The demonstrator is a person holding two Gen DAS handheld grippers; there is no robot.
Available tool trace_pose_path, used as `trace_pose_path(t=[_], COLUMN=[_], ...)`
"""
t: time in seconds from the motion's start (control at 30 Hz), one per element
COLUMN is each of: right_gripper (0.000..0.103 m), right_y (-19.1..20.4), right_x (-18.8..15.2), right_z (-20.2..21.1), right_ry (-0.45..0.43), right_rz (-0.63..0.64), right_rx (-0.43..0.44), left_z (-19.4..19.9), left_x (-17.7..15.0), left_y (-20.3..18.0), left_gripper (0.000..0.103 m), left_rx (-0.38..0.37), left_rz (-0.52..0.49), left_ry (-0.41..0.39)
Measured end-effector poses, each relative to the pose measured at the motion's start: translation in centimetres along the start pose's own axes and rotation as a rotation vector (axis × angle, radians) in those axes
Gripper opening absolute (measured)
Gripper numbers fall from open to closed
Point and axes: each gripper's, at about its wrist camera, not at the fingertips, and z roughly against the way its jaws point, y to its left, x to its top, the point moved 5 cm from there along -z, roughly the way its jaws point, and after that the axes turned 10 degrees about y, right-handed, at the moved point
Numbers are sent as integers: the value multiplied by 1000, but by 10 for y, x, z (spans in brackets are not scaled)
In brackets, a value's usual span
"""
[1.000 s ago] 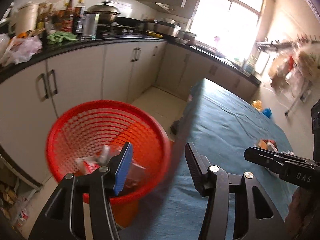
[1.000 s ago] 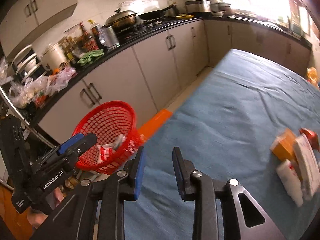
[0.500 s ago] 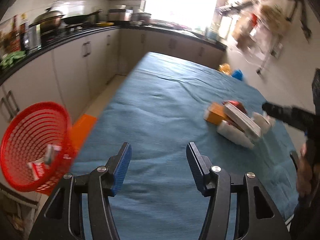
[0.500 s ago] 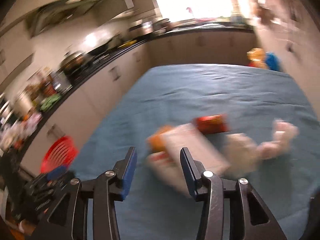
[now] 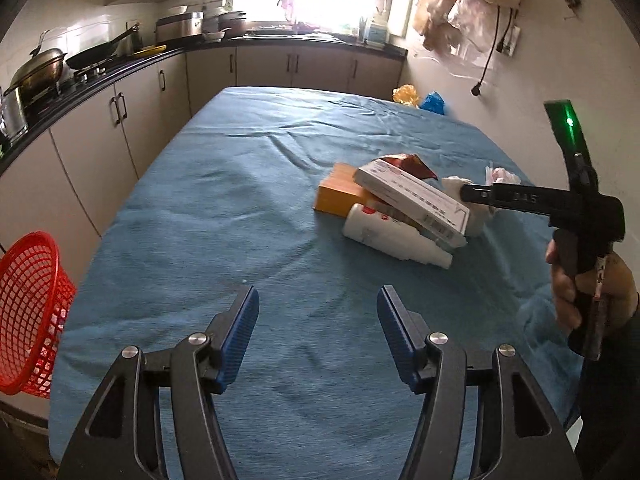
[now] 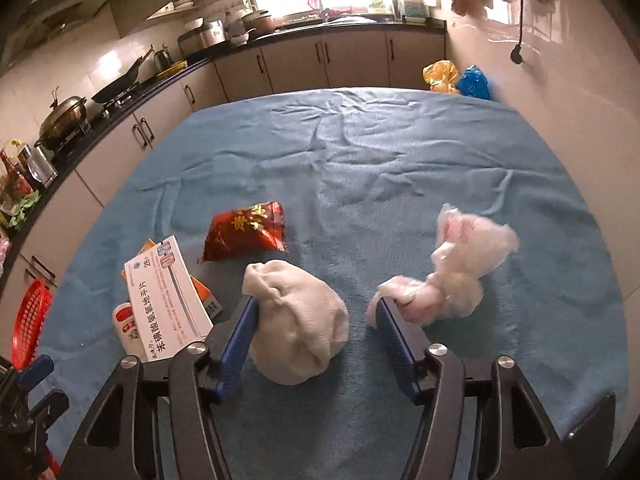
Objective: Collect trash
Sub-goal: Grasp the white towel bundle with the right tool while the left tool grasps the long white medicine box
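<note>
My right gripper [image 6: 316, 308] hangs over the blue-clothed table [image 6: 360, 152], its jaws opening. A crumpled grey-white wad [image 6: 300, 320] lies between them, close to the left finger. A pink-white plastic bag [image 6: 460, 272] lies by the right fingertip. A red snack wrapper [image 6: 244, 232], a white medicine box [image 6: 168, 300], an orange box [image 6: 202, 292] and a white bottle [image 6: 126, 320] lie to the left. My left gripper [image 5: 318, 332] hovers over bare cloth with nothing between its opening jaws. The red basket [image 5: 28, 312] stands off the table's left edge.
Kitchen cabinets and a black counter with pots [image 5: 40, 72] run along the left and far walls. Yellow and blue bags [image 6: 460, 76] sit beyond the table's far right corner. A hand [image 5: 580, 292] holds the right gripper at the right of the left wrist view.
Both grippers swung away from the red basket to the table. The right one came over the trash pile and opened wider, and now straddles the grey-white wad. The left one opened a little.
</note>
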Motion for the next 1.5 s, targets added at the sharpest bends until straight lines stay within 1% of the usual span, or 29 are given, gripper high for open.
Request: trace_pose_path(t=[0.1, 0.17, 0.2, 0.23, 0.27, 0.33, 0.37, 0.43, 0.47, 0.5, 0.57, 0.6, 0.67, 0.73, 0.87, 0.97, 1.07, 1.1, 1.17, 1.23, 1.3, 1.37, 1.43, 1.5], right_gripper=[66, 65, 55, 40, 38, 34, 33, 32, 32, 32, 32, 31, 31, 31, 32, 32, 32, 32, 32, 32, 32, 32, 32, 32], right_y=[1, 4, 4, 8, 11, 17, 22, 42, 50, 62, 84, 89, 87, 73, 53, 45, 36, 36, 35, 33, 32, 32, 31, 31], right_x=[-1, -3, -5, -6, -7, -9, -11, -19, -23, -28, -39, -41, -39, -35, -29, -22, -19, -19, -18, -18, -18, -18, -18, -19], right_z=[-9, -15, -17, -19, -20, -16, -15, -10, -8, -4, 5, 10, 14, 9, 5, 6, 8, 9, 10, 12, 14, 17, 20, 21], right_ry=[14, 35, 45, 55, 60, 45, 42, 46, 44, 40, 49, 40, 4, -6, -4, -15, -27, -29, -32, -35, -39, -43, -51, -53], right_rz=[10, 6, 7, 15, 18, 38, 60, 122, 153, 203, 274, 291, 284, 230, 132, 85, 63, 59, 56, 53, 49, 50, 48, 50], right_rx=[8, 42, 65, 93, 119, 111, 121, 188, 205, 239, 360, 394, 366, 336, 335, 342, 342, 343, 345, 349, 354, 362, 366, 373], left_z=[-3, -4, -4, -4, -4, -4, -3, -1, 0, 1, 3, 4, 3, 0, -6, -8, -13, -17, -25, -33, -40, -44, -51, -55], left_x=[-2, -3, -3, -4, -4, -3, -3, -3, -2, -2, -1, 0, 0, -1, -1, 1, 5, 7, 10, 13, 17, 22, 29, 37], left_y=[1, 2, 4, 5, 7, 11, 15, 20, 24, 26, 32, 34, 38, 39, 44, 51, 58, 60, 63, 65, 66, 67, 66, 63], left_gripper=[60, 60, 60, 60, 60, 60, 61, 61, 61, 61, 64, 64, 64, 65, 65, 65, 66, 66, 71, 72, 73, 82, 82, 82], left_rx=[3, 2, 2, 3, 4, 6, 8, 9, 7, 5, -1, -3, -4, 2, 6, -63, -159, -202, -261, -313, -347, -370, -367, -349], left_rz=[-2, 4, 7, 10, 14, 21, 27, 42, 53, 64, 81, 89, 100, 104, 114, 151, 234, 277, 356, 434, 516, 569, 610, 616], left_ry=[9, 13, 15, 16, 17, 16, 16, 17, 17, 16, 13, 13, 16, 23, 29, 46, 84, 109, 156, 194, 211, 199, 202, 189])
